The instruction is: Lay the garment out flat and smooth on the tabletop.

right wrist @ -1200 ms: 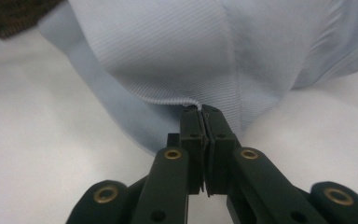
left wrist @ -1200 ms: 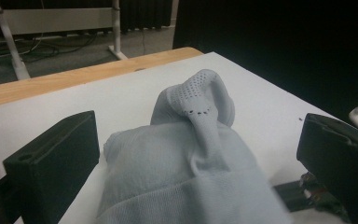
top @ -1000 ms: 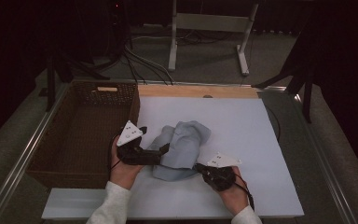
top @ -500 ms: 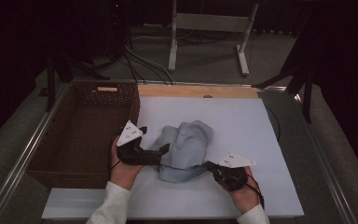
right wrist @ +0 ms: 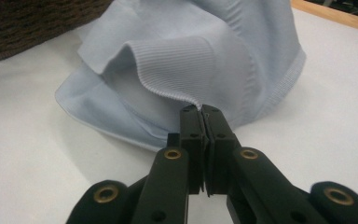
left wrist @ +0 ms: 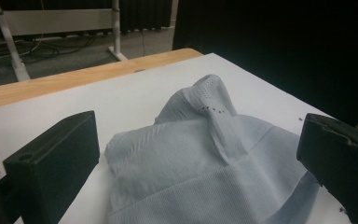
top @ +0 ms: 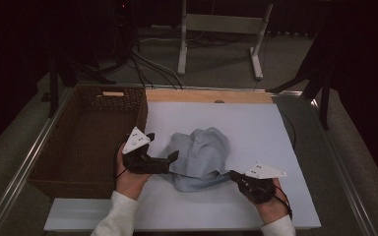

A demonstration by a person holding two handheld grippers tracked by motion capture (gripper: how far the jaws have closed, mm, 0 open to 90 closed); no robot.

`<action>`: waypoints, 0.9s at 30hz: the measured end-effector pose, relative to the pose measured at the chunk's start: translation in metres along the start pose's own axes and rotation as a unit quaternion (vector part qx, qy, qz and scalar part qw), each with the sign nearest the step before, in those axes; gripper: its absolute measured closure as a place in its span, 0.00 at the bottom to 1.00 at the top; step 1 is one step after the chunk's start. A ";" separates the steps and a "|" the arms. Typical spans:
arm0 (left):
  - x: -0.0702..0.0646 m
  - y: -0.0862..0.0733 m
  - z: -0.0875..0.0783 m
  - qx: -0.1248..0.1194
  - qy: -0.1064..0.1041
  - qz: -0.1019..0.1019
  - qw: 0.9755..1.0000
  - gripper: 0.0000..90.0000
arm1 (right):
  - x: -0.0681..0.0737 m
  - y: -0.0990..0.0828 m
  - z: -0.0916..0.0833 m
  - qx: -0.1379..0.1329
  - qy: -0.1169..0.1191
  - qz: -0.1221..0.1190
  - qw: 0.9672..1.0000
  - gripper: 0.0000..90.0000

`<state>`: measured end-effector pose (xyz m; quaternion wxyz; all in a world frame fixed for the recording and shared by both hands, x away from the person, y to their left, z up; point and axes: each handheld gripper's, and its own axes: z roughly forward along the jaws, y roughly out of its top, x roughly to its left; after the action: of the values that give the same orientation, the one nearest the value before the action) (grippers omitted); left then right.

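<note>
**Pale blue garment pinched at its ribbed hem, left claw spread beside it**

At the far left of the high view a brown wicker basket (top: pixel 86 142) stands on the white surface (top: pixel 256 128), its right wall running along the surface's left edge. In the right gripper view a corner of its weave shows at the top left, well behind the cloth.

Just right of the basket, the left hand (top: pixel 128 179) holds the left claw (top: pixel 170 158), which points rightward at the cloth. Its jaws are spread: in the left gripper view the two black jaws stand far apart at the bottom corners, with the garment lying between and beyond them, and neither pad presses on it.

In the middle of the surface lies the light blue garment (top: pixel 202 155), crumpled into a low mound with a small peak near its top. In the left gripper view that peak carries a patch of tiny holes, and a ribbed band runs across the nearer cloth (left wrist: pixel 205 172).

Further right, near the front edge, the right hand (top: pixel 270 206) holds the right claw (top: pixel 234 175), aimed leftward at the garment's lower right edge. In the right gripper view its jaws are pressed together on the ribbed hem (right wrist: pixel 186 100), and the cloth rises in a fold from the pinched spot.
</note>
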<state>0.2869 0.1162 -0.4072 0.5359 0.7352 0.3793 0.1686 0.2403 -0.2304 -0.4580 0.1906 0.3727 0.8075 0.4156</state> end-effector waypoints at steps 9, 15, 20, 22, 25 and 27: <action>0.001 0.000 -0.001 -0.001 0.001 -0.001 1.000 0.00 | -0.006 -0.003 -0.008 -0.007 0.001 0.011 1.000 0.98; 0.001 0.000 0.000 0.000 0.000 -0.001 1.000 0.00 | -0.008 -0.004 -0.008 0.002 0.022 0.007 1.000 0.82; 0.001 0.000 0.000 0.001 0.000 0.000 1.000 0.00 | -0.011 -0.002 -0.009 -0.018 0.023 0.022 0.999 0.54; 0.001 0.000 0.001 0.001 0.000 0.000 1.000 0.00 | -0.013 -0.002 -0.009 -0.022 0.015 0.029 0.999 0.46; 0.000 -0.001 0.001 0.002 0.000 0.000 1.000 0.00 | -0.015 -0.002 -0.006 -0.021 0.004 0.037 0.999 0.38; 0.000 -0.001 0.002 0.003 -0.001 0.001 1.000 0.00 | -0.016 -0.002 -0.003 -0.020 -0.003 0.043 0.999 0.32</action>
<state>0.2876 0.1151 -0.4084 0.5338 0.7376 0.3784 0.1669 0.2480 -0.2447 -0.4581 0.1821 0.4046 0.7815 0.4386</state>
